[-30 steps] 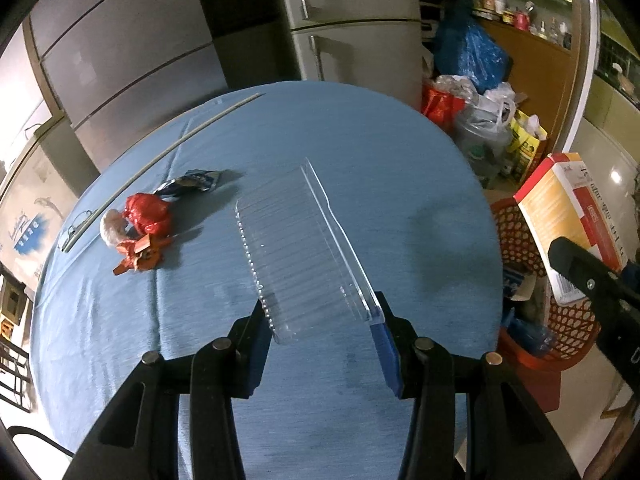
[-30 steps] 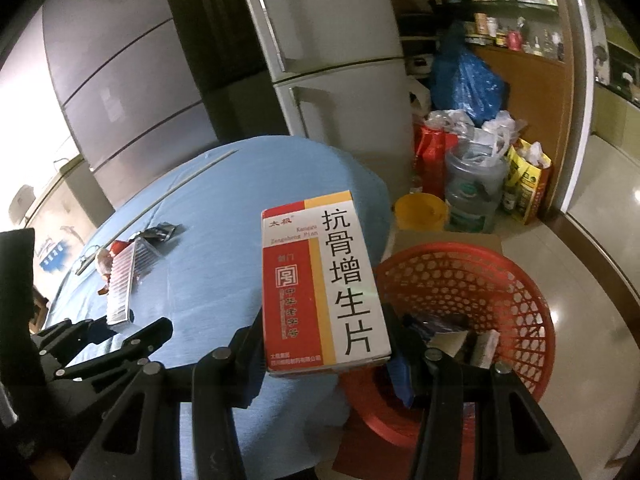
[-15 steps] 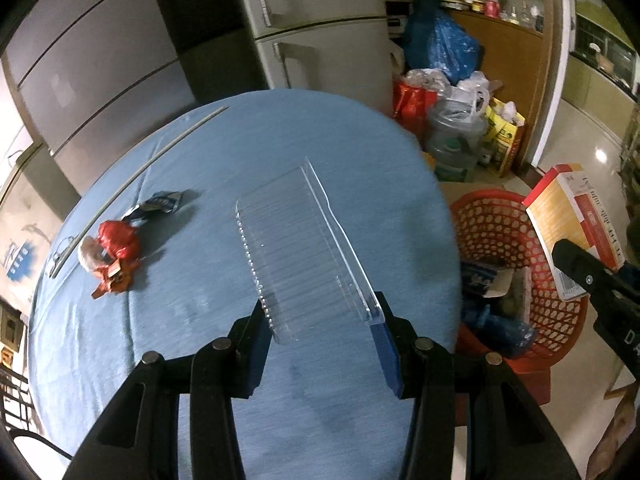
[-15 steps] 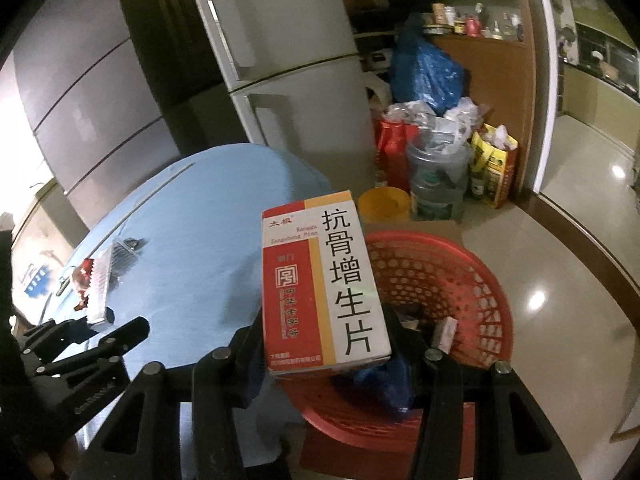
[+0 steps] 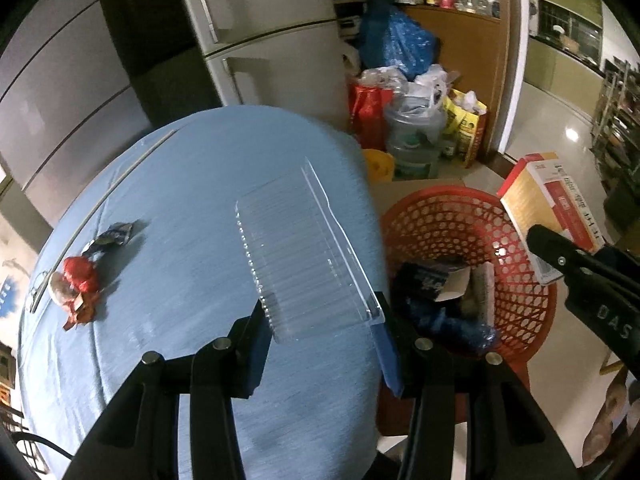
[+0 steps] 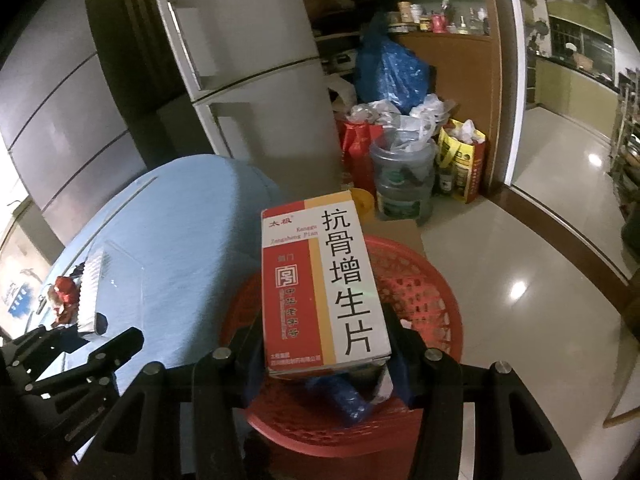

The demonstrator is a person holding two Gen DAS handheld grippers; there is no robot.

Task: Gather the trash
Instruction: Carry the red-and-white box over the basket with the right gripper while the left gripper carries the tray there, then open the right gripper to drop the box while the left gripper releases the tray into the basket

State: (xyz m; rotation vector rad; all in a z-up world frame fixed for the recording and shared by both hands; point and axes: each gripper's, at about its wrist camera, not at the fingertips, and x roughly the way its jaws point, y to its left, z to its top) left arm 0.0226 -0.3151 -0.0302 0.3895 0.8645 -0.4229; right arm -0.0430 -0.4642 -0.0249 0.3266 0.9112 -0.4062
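Left wrist view: left tool (image 5: 322, 322) pinching near end of clear tray (image 5: 304, 248), held tilted above blue desk (image 5: 192, 184); red wrappers (image 5: 76, 284) and dark packet (image 5: 116, 234) lying near far left edge of desk, thin rod (image 5: 112, 188) beside them; red basket (image 5: 460, 216) on floor just right of desk, holding dark blue and pale scraps; right tool seen at far right, clamped on box (image 5: 556, 208) above basket rim

Right wrist view: right tool (image 6: 326, 354) pinching lower end of box (image 6: 320, 280), red and white with large black characters, held directly over basket (image 6: 424, 292); blue scrap inside basket below box; left tool (image 6: 88, 330) at lower left, gripping tray (image 6: 92, 280) over desk (image 6: 176, 208); fridge (image 6: 240, 80) and stuffed bags (image 6: 400, 120) behind
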